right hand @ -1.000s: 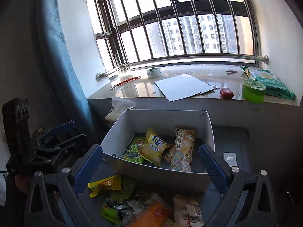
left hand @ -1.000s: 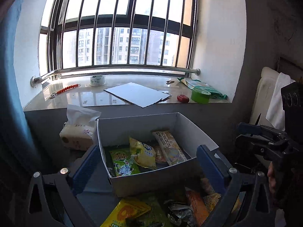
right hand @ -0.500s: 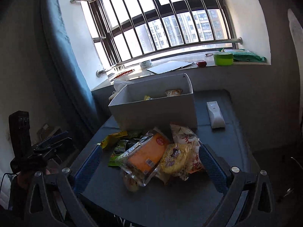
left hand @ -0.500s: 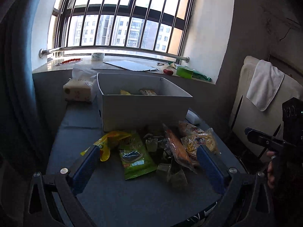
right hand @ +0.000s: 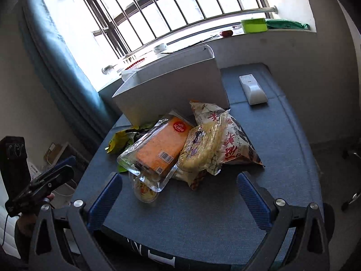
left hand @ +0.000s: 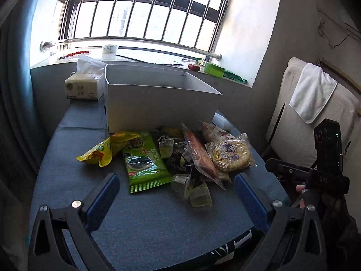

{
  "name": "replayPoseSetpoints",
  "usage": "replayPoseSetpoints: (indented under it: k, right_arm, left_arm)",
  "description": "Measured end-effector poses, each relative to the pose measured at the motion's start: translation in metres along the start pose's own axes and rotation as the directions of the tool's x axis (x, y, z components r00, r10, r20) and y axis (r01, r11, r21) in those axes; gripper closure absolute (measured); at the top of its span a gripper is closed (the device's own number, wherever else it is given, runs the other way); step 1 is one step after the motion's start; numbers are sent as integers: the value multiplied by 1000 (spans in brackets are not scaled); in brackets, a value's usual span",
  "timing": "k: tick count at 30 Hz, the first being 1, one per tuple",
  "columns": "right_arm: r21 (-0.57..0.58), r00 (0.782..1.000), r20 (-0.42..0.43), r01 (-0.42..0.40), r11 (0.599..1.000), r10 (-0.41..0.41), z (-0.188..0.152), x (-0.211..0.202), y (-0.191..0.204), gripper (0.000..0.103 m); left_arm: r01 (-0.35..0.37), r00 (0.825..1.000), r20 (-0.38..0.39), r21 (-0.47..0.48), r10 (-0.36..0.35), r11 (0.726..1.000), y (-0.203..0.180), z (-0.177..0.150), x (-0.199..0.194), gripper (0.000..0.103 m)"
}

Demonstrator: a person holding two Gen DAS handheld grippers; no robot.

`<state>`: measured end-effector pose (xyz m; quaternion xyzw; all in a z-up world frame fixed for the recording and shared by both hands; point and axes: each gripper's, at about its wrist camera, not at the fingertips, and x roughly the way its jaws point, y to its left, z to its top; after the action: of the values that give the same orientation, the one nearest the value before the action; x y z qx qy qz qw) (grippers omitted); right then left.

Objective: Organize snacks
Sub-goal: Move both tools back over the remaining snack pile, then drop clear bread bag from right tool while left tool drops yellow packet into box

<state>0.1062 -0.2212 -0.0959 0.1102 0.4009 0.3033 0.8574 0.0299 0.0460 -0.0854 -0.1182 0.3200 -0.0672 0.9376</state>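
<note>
A pile of snack packets lies on the blue table in front of a white open box point(left hand: 158, 103), which also shows in the right wrist view point(right hand: 176, 90). The pile holds a green seaweed packet point(left hand: 144, 162), a yellow packet point(left hand: 103, 149), an orange cake in clear wrap point(right hand: 160, 149), a round biscuit pack point(left hand: 230, 153) and a white printed bag point(right hand: 234, 140). My left gripper point(left hand: 178, 194) is open and empty, just short of the pile. My right gripper point(right hand: 180, 194) is open and empty, near the orange cake.
A tissue pack point(left hand: 83, 85) stands left of the box. A white remote point(right hand: 252, 88) lies on the table's right side. The windowsill behind holds a green tub point(right hand: 253, 24), a tape roll point(left hand: 110, 48) and a red object point(left hand: 194, 66). A chair with a white towel point(left hand: 313, 94) stands at right.
Both grippers have pulled back and dropped from above the box to table height in front of the pile. The box's contents are now out of sight behind its wall.
</note>
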Motion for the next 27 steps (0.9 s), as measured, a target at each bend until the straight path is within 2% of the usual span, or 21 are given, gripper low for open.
replayPoseSetpoints:
  k: [5,9,11,12,13,15,20,24,27]
  right_arm:
    - [185,996,-34,-80,980,88,10,31,-26,0]
    - [225,995,-21,-87,970,94,20,51,-33,1]
    - [243,994,-51,-87,966,102,25,62,-33,15]
    - [233,994,-58,-82,969,98,26,65,-31,37]
    - [210,994,-64,-68,975,84,27,68,-29,65]
    - [178,995,-66,-62,982,74,26,70,-25,87]
    - [134,997,-56,-43,990,51,23,58,-18,87]
    - [35,999,10,-31,999,30,24,29,-4,87]
    - [19,998,52,-44,999,43,24,6,0,87]
  left_arm:
    - [-7,1000,-3,-27,7,1000,11,-1,0,0]
    - [-17,1000,-13,-41,17,999,19,-4,3,0]
    - [-29,999,-19,-55,28,998,24,-6,5,0]
    - [-30,999,-21,-62,29,998,27,-7,5,0]
    - [-32,999,-24,-69,30,997,29,-7,6,0]
    - [-44,999,-25,-77,42,996,34,-8,6,0]
    - [-69,997,-30,-97,66,993,51,-10,7,0]
    - [-110,993,-38,-47,109,993,65,-4,15,0]
    - [-130,989,-67,0,129,992,80,8,34,0]
